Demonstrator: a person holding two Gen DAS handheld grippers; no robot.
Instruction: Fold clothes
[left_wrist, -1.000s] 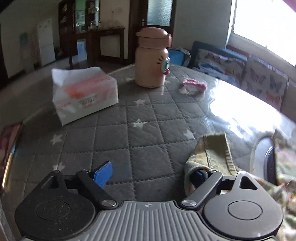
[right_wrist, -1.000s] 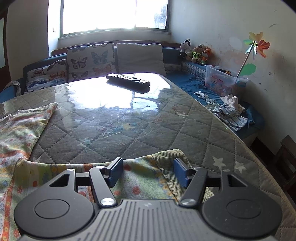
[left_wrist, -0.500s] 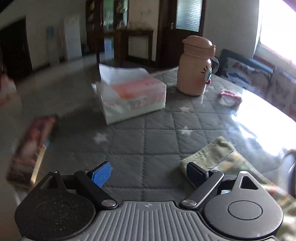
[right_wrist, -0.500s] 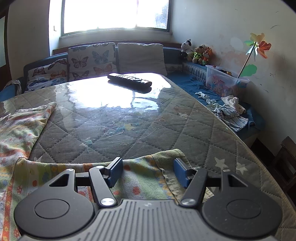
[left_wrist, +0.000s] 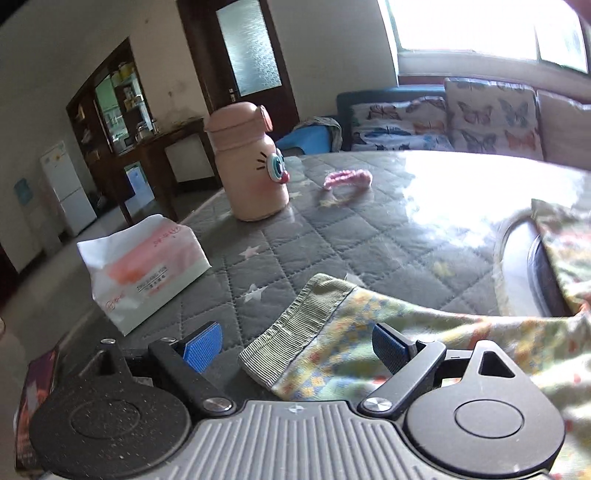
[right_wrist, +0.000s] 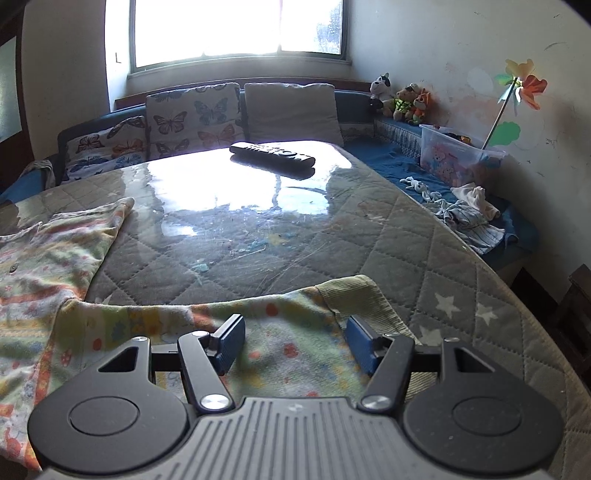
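A floral children's garment (right_wrist: 48, 258) with green ribbed cuffs lies spread on the quilted grey table (right_wrist: 258, 236). In the left wrist view one cuff (left_wrist: 291, 332) lies between the blue pads of my left gripper (left_wrist: 297, 347), which stands wide open with neither pad pressing on it. In the right wrist view the other leg and its cuff (right_wrist: 354, 295) lie flat under my right gripper (right_wrist: 295, 343). Its pads (right_wrist: 231, 341) stand apart over the cloth and pinch nothing.
A pink bottle (left_wrist: 251, 173), a tissue pack (left_wrist: 144, 266) and a pink hair band (left_wrist: 347, 179) sit on the table's far left part. A black remote (right_wrist: 273, 155) lies at the back. A sofa with cushions (right_wrist: 192, 114) and loose clothes (right_wrist: 469, 214) borders the table.
My left gripper has rolled and shifted, so the cuff that was by its right finger now lies between both fingers. The right gripper has stayed still.
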